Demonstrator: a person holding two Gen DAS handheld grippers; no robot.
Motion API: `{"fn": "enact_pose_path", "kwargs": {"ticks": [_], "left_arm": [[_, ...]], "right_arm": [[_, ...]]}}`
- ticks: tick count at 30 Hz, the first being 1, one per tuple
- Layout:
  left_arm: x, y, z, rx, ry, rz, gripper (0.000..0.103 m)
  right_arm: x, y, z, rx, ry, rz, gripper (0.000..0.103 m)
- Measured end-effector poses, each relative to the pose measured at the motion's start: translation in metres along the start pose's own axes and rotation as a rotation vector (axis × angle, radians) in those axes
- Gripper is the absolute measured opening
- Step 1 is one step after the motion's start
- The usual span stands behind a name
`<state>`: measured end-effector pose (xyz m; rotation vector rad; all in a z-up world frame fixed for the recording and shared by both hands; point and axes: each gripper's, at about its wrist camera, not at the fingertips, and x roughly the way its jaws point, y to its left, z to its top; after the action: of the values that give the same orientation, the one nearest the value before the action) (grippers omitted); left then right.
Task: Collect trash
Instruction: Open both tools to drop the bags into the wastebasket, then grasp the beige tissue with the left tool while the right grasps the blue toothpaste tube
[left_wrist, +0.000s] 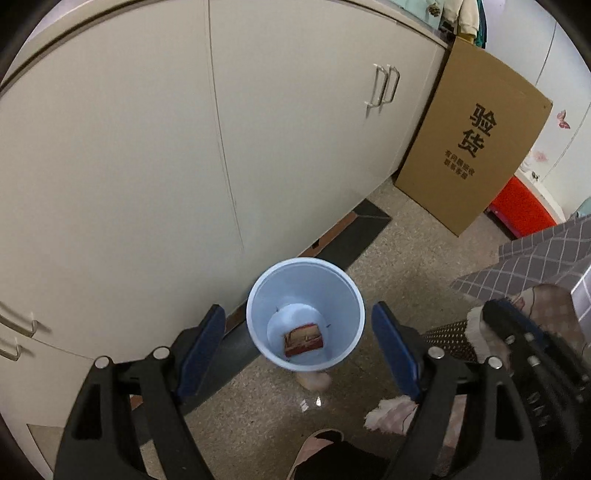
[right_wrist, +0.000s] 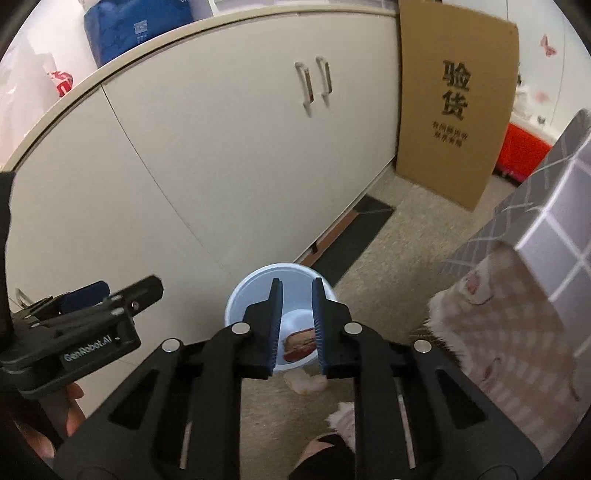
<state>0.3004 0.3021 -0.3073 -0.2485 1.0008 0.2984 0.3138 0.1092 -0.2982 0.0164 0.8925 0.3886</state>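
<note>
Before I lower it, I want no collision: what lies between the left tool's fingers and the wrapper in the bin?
Nothing but air. In the left wrist view, the left tool hangs open over the blue bin; the red wrapper lies alone on its bottom.

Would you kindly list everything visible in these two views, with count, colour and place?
bin: one, pale blue, on the floor by the cabinets.
packet: one, red-brown, at the bottom of the bin.
cabinets: one run, cream, behind the bin, with metal handles.
cardboard box: one, brown with black print, leaning at the cabinet end.
red crate: one, behind the cardboard box.
checked cloth: one, grey, at the right.
blue bag: one, on the cabinet top.
left hand-held gripper: black, blue pads, open above the bin.
right hand-held gripper: black, blue pads, narrowly open, empty, over the bin.
</note>
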Motion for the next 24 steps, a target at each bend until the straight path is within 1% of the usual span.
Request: {"fn": "enact_pose_path", "kwargs": {"ticks": [2,3,5,7,11,12,14,15,16,18,21,24], "left_arm": [[0.000,0.001,-0.002,-0.013,0.006,-0.007,0.080],[-0.003,-0.002,-0.002,-0.007,0.005,-0.025,0.080],[-0.009,-0.004,-0.005,0.011,-0.006,-0.026,0.080],[-0.021,-0.008,-0.006,0.036,-0.024,-0.029,0.080],[-0.048,-0.014,-0.007,0.031,-0.059,-0.051,0.080],[-0.057,-0.018,-0.007,0.028,-0.068,-0.059,0.080],[-0.075,-0.024,-0.008,0.030,-0.091,-0.090,0.080],[-0.089,-0.030,-0.008,0.032,-0.114,-0.115,0.080],[-0.099,-0.035,-0.009,0.036,-0.130,-0.130,0.080],[-0.119,-0.049,-0.010,0.057,-0.157,-0.161,0.080],[-0.154,-0.086,-0.015,0.124,-0.192,-0.240,0.080],[-0.177,-0.125,-0.026,0.194,-0.213,-0.287,0.080]], "right_arm": [[-0.005,0.001,-0.001,0.002,0.004,0.023,0.017],[-0.008,0.002,-0.001,-0.001,0.001,0.022,0.017],[-0.012,0.003,-0.001,0.003,0.010,0.033,0.017],[-0.023,0.004,-0.002,0.002,-0.004,0.030,0.017],[-0.051,0.007,-0.003,0.006,-0.040,0.029,0.018],[-0.061,0.006,-0.002,0.013,-0.050,0.032,0.020],[-0.079,0.002,-0.001,0.021,-0.074,0.026,0.036],[-0.093,-0.002,-0.001,0.031,-0.096,0.021,0.041],[-0.104,-0.005,-0.001,0.038,-0.113,0.019,0.042],[-0.133,-0.017,-0.001,0.060,-0.151,-0.004,0.042],[-0.172,-0.038,-0.005,0.098,-0.201,-0.042,0.046],[-0.214,-0.071,-0.016,0.145,-0.254,-0.100,0.047]]}}
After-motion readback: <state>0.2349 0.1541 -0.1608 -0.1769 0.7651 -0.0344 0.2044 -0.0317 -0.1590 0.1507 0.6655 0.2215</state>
